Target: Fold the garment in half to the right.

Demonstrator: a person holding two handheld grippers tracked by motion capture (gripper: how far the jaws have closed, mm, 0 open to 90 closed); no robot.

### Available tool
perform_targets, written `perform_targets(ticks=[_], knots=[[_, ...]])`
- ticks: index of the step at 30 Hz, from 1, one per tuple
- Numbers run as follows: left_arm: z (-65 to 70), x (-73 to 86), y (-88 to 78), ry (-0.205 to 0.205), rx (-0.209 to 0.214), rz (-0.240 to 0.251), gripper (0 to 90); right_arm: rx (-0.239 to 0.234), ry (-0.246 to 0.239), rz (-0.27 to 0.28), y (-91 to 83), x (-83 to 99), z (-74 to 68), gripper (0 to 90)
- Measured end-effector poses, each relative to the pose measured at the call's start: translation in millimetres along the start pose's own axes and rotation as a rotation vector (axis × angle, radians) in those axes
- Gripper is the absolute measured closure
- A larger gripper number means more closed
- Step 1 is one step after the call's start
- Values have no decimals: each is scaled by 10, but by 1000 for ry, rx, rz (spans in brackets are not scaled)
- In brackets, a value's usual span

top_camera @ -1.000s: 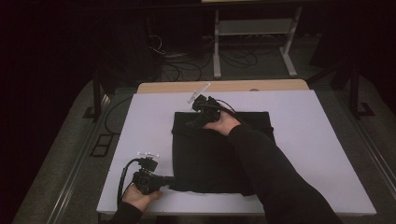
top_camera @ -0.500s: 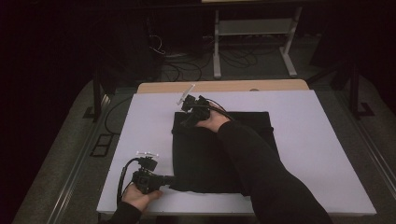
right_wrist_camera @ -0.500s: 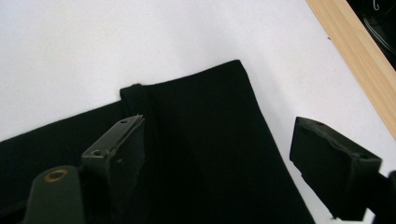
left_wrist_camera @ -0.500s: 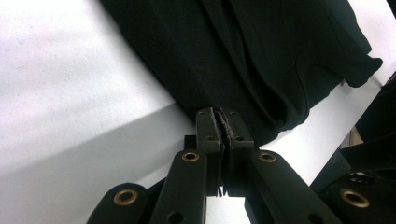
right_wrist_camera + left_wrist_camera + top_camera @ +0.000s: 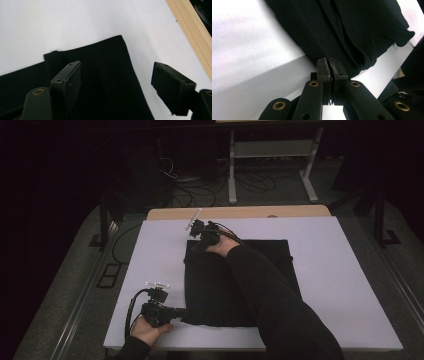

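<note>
A black cloth (image 5: 210, 285) lies flat on the white table (image 5: 345, 270). At its near left corner, my left gripper (image 5: 180, 312) points right, shut on the cloth's edge. In the left gripper view the jaws (image 5: 331, 63) are pressed together right at the hem of the cloth (image 5: 352, 30). Across the cloth, my right gripper (image 5: 200, 236) sits at the far left corner. In the right gripper view it (image 5: 117, 68) stands open, one jaw over the cloth (image 5: 105, 87) and the other over bare table beside the corner.
A wooden strip (image 5: 240, 212) runs along the table's far edge, close beyond the right gripper, and shows as a wooden strip (image 5: 190, 32) in the right gripper view. Bare white table surrounds the cloth. Cables and a metal stand (image 5: 270, 150) are on the floor behind.
My right gripper has slid left along the cloth's far edge to its far left corner. The left gripper has stayed put at the near left corner.
</note>
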State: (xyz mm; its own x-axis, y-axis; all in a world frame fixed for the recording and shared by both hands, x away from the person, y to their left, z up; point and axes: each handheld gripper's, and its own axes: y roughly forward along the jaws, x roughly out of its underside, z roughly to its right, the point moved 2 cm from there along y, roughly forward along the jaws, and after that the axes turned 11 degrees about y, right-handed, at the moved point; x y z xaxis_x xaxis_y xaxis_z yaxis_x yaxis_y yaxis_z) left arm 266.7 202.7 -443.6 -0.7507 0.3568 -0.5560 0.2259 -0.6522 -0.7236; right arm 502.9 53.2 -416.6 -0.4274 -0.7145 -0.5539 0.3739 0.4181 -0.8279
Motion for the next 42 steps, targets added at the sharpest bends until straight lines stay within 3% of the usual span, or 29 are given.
perform_targets(ticks=[5, 12, 21, 25, 34, 42], knots=[[1, -2, 3, -1, 1, -3, 861, 20, -14, -5, 63, -24, 41, 287], [-4, -1, 7, -1, 3, -4, 860, -12, 4, -13, 181, -20, 70, 394], [-13, 2, -1, 1, 5, -6, 860, -17, 16, -23, 310, -44, 99, 398], [-12, 4, -7, 0, 3, -4, 860, -41, 44, -19, 329, -73, 137, 427], [-14, 10, -9, 1, 2, -8, 860, -60, 55, -26, 391, -84, 241, 434], [-12, 10, -8, 3, 1, -9, 860, -66, 63, -31, 424, -99, 218, 410]])
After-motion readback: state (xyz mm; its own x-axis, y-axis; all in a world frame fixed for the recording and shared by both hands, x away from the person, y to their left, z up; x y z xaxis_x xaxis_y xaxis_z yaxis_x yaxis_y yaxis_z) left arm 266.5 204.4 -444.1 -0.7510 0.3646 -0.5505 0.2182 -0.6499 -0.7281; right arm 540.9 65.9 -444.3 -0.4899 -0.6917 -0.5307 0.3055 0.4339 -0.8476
